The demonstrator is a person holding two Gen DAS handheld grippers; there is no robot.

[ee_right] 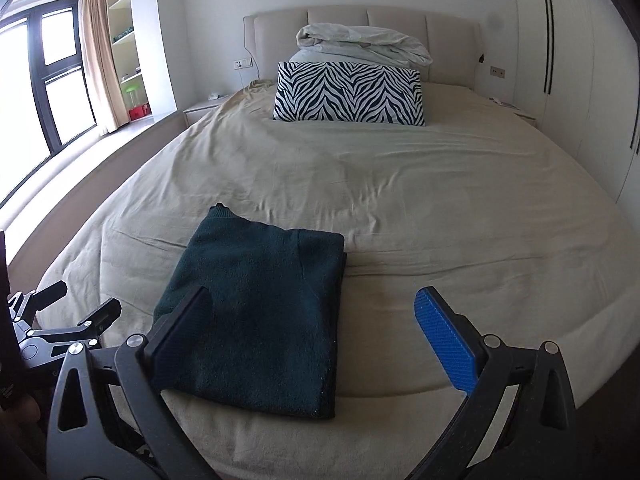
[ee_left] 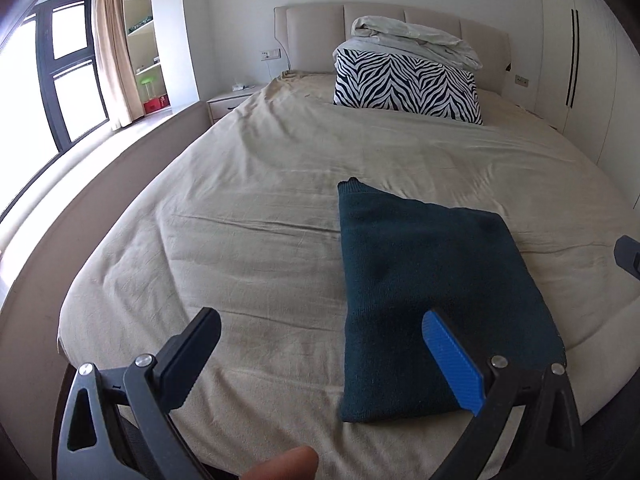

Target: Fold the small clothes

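A dark teal knit garment [ee_left: 432,292] lies folded into a rectangle near the foot of the bed, also in the right wrist view [ee_right: 260,320]. My left gripper [ee_left: 320,332] is open and empty, held above the bed's front edge, its blue pad over the garment's near left part. My right gripper [ee_right: 312,320] is open and empty, its black finger over the garment's near left corner. The left gripper shows at the left edge of the right wrist view [ee_right: 80,304], and a part of the right gripper at the right edge of the left wrist view [ee_left: 628,256].
The bed [ee_left: 260,208] has a beige wrinkled sheet. A zebra-print pillow [ee_left: 408,84] and a bundled pale duvet [ee_left: 416,40] sit at the headboard. A window and curtain are at the left, wardrobe doors [ee_right: 568,60] at the right.
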